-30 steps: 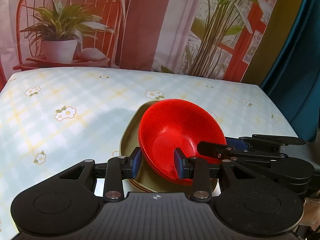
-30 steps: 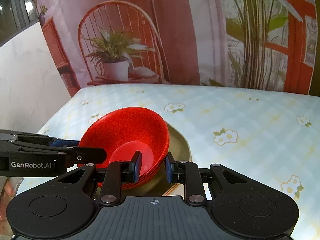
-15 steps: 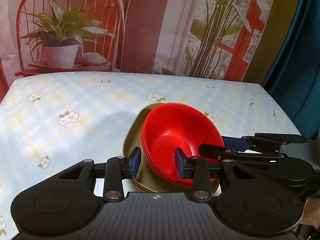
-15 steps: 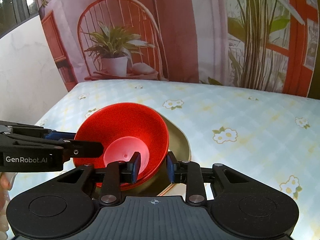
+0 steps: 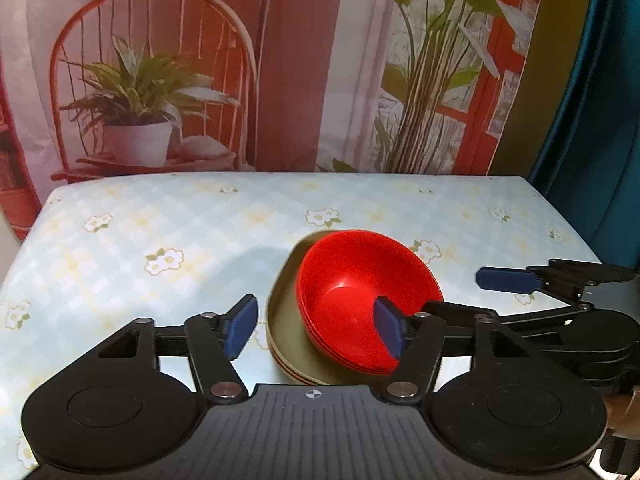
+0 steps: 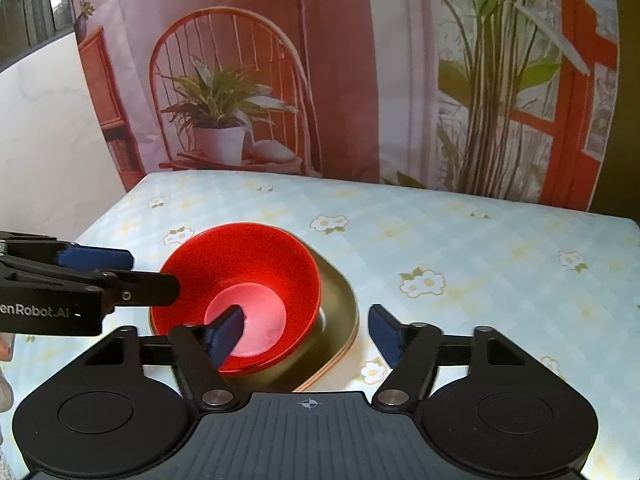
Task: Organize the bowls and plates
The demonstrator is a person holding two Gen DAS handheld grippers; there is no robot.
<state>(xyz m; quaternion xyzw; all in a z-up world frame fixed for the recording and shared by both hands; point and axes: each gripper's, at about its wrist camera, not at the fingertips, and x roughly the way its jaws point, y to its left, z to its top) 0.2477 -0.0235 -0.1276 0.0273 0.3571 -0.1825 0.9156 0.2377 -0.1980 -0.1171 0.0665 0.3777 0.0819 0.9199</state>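
A stack of red bowls (image 5: 360, 292) sits on a stack of olive-green plates (image 5: 286, 324) on the flowered tablecloth. It also shows in the right wrist view, bowls (image 6: 248, 280) on plates (image 6: 340, 312). My left gripper (image 5: 316, 330) is open, its jaws spread wide around the near rim of the stack, holding nothing. My right gripper (image 6: 306, 330) is open too, its jaws apart around the stack's near right edge. Each gripper shows in the other's view: the right one (image 5: 520, 292) and the left one (image 6: 80, 280), both beside the bowls.
The table (image 5: 160, 240) has a light blue checked cloth with flowers. A printed backdrop (image 5: 280, 60) of a chair and plants hangs behind its far edge. A dark teal curtain (image 5: 592, 120) hangs at the right.
Both grippers have opened and let go of the stack, which now rests on the table. Both have pulled back and risen a little.
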